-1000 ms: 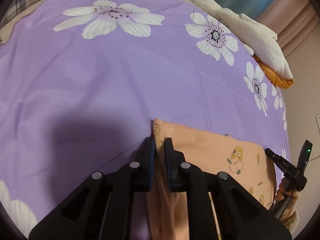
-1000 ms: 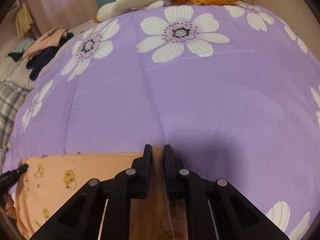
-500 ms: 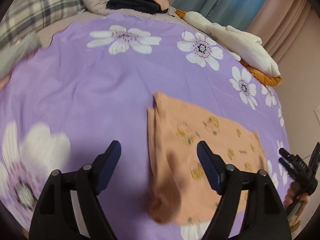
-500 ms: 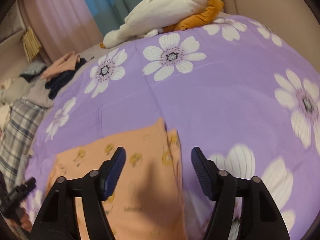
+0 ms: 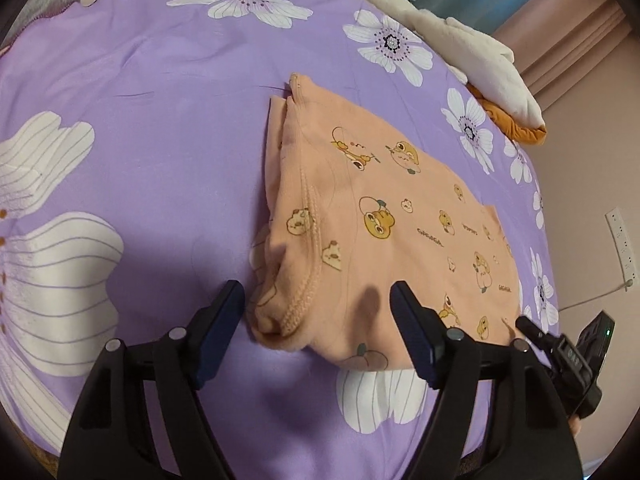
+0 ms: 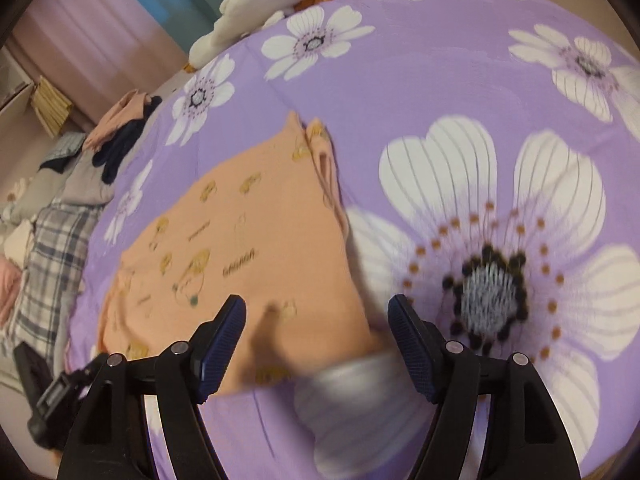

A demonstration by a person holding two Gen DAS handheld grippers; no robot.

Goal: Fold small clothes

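Observation:
A small peach garment with cartoon prints (image 5: 384,220) lies folded on the purple flowered bedspread (image 5: 160,120); it also shows in the right wrist view (image 6: 240,248). My left gripper (image 5: 320,332) is open and empty, above the garment's near left corner. My right gripper (image 6: 316,340) is open and empty, above the garment's near right corner. The right gripper's body shows at the left wrist view's lower right edge (image 5: 568,360). The left gripper's body shows at the right wrist view's lower left edge (image 6: 44,396).
A cream and orange plush bundle (image 5: 480,56) lies at the far edge of the bed. A pile of dark and pink clothes (image 6: 120,132) and a plaid cloth (image 6: 52,248) lie off the bedspread's left side. Curtains (image 6: 120,20) and a wall stand behind.
Both grippers were shut on the garment's far edge a second ago. They have let go, opened wide and pulled back toward the near edge. The garment now lies flat, folded over.

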